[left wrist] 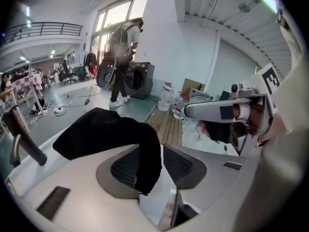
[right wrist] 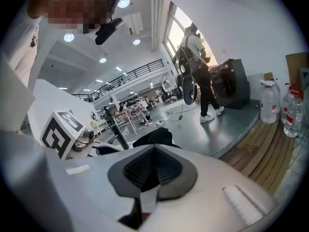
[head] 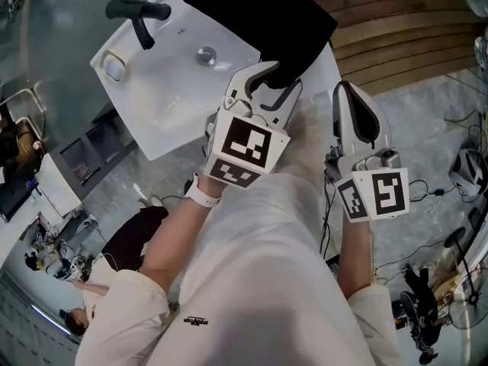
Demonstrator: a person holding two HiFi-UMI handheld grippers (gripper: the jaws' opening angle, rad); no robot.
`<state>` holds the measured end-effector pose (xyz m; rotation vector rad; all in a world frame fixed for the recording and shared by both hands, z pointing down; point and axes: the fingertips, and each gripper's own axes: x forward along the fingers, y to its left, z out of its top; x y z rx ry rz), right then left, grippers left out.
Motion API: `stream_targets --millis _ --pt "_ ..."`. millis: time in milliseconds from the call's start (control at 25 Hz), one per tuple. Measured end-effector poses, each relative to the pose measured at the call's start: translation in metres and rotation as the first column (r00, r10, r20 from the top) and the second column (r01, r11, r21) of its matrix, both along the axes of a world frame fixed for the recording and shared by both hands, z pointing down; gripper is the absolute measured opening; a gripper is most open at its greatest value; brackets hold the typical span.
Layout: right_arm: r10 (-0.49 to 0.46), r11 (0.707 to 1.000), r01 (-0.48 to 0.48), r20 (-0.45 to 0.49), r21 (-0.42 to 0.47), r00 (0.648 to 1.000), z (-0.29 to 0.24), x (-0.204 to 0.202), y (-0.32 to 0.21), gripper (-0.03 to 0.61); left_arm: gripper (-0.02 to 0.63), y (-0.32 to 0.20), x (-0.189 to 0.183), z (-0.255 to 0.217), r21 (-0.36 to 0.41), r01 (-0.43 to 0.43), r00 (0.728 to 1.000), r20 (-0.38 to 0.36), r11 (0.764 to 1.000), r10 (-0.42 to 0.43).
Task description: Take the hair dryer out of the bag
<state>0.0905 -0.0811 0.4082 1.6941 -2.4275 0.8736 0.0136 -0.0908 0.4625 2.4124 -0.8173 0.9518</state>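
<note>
Two grippers face the white basin (head: 164, 120) in the head view; the black bag (head: 267, 14) lies on its far edge, one corner toward the left gripper (head: 280, 76). No hair dryer shows, so it is probably still inside, its axis unreadable. Left gripper view: jaws spread, bag corner hanging between them, unpinched. Right gripper view: right gripper (right wrist: 154, 163) clenched on nothing.
</note>
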Motion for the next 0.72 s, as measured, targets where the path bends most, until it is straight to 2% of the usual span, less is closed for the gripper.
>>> stream_targets --millis 120,320,520,720 --pt "0.002 1.000 -0.002 0.006 0.000 1.000 0.007 -0.001 0.000 0.011 0.148 0.002 0.001 0.010 -0.015 -0.010 1.000 0.005 1.000 0.010" --pt "0.002 1.000 -0.002 0.008 -0.008 1.000 0.017 -0.001 0.007 0.012 0.030 0.003 -0.006 0.021 -0.027 0.048 0.999 0.004 0.998 -0.048" --pt "-0.016 1.000 0.016 -0.005 -0.006 1.000 0.028 0.002 0.008 0.011 0.021 -0.008 -0.006 0.007 -0.013 0.144 0.986 -0.088 0.989 -0.145" --pt "-0.073 0.997 0.073 -0.036 0.000 0.997 0.034 -0.003 0.008 0.012 0.020 -0.018 -0.010 -0.014 0.013 0.220 0.965 -0.150 0.976 -0.215"
